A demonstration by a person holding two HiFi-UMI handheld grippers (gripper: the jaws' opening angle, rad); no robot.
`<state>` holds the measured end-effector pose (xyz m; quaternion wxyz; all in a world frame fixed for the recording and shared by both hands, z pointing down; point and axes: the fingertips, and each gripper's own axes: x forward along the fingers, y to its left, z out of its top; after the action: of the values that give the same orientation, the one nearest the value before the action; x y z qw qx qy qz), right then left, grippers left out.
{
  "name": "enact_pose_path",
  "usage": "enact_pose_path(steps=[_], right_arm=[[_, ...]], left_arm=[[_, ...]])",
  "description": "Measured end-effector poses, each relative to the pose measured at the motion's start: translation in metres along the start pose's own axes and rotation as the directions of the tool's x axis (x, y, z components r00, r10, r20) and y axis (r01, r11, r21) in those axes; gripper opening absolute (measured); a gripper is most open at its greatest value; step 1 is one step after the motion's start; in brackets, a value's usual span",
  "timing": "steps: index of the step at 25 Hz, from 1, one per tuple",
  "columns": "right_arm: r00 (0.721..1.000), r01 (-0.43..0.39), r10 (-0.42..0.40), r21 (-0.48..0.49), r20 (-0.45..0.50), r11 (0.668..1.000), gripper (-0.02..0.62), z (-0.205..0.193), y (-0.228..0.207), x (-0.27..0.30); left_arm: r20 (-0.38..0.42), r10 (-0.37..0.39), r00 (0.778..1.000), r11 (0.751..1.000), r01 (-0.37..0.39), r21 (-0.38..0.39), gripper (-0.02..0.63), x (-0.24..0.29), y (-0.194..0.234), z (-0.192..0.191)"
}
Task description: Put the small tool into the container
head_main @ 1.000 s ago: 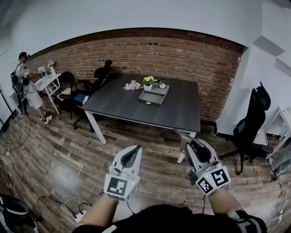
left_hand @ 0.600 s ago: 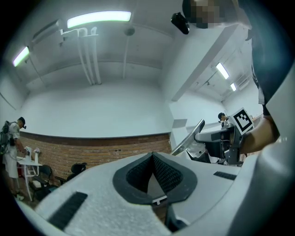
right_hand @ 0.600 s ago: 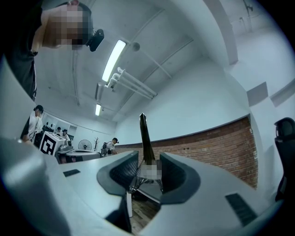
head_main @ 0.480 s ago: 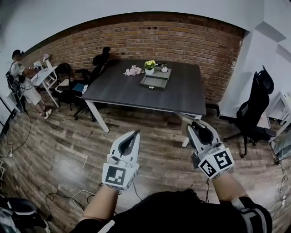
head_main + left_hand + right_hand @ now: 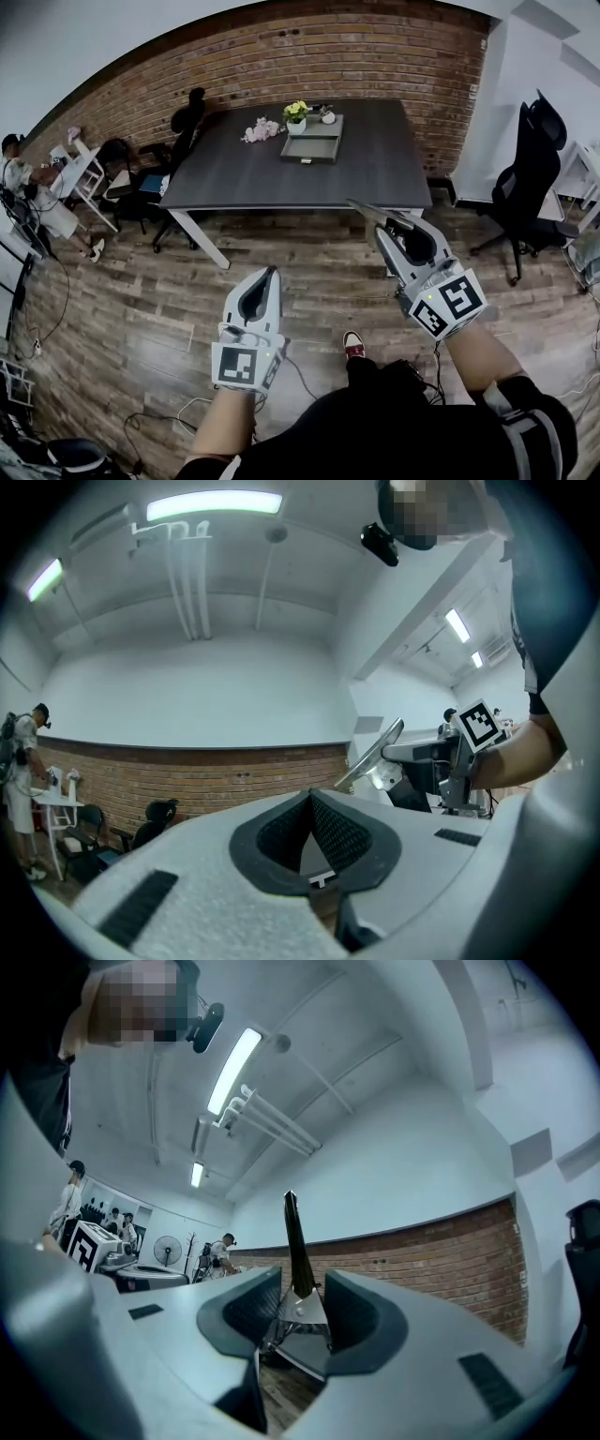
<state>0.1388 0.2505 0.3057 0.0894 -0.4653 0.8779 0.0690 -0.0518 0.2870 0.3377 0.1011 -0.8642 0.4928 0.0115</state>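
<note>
Table [image 5: 234,173] closer, tray [image 5: 314,146] atop, chair [image 5: 539,159] beside, tool [image 5: 298,1255] gripped

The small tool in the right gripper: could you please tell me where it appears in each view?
Head view: the small tool is right of centre, poking from the right gripper.
Left gripper view: right of centre, a slanted strip.
Right gripper view: centre, upright between the jaws.
Shared landmark: the brick wall.

Head view: steeply down, table [image 5: 281,178] far. Gripper views: tilted up; all share brick wall [image 5: 375,56].
</note>
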Motion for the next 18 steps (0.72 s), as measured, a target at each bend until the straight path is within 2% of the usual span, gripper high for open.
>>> enact_pose_path(steps=[7, 10, 14, 18], right_arm=[[0.999, -0.033, 0.033, 0.015, -0.031, 0.999, 0.143, -0.029, -0.028, 0.052], [0.998, -0.049, 0.050, 0.027, -0.035, 0.998, 0.143, -0.041, -0.047, 0.084], [0.996, -0.073, 0.076, 0.056, -0.046, 0.996, 0.144, -0.058, -0.081, 0.128], [0.993, -0.103, 0.106, 0.064, -0.051, 0.993, 0.144, -0.065, -0.109, 0.165]], left_arm=[[-0.057, 0.046, 0.997, 0.998, -0.049, -0.040, 0.008, 0.035, 0.035, -0.039], [-0.102, 0.054, 0.993, 0.998, -0.058, -0.032, 0.008, 0.069, 0.056, -0.052], [-0.123, 0.038, 0.992, 0.999, -0.040, -0.009, 0.008, 0.127, 0.072, -0.063], [-0.079, 0.022, 0.997, 1.000, -0.022, 0.005, 0.008, 0.179, 0.084, -0.059]])
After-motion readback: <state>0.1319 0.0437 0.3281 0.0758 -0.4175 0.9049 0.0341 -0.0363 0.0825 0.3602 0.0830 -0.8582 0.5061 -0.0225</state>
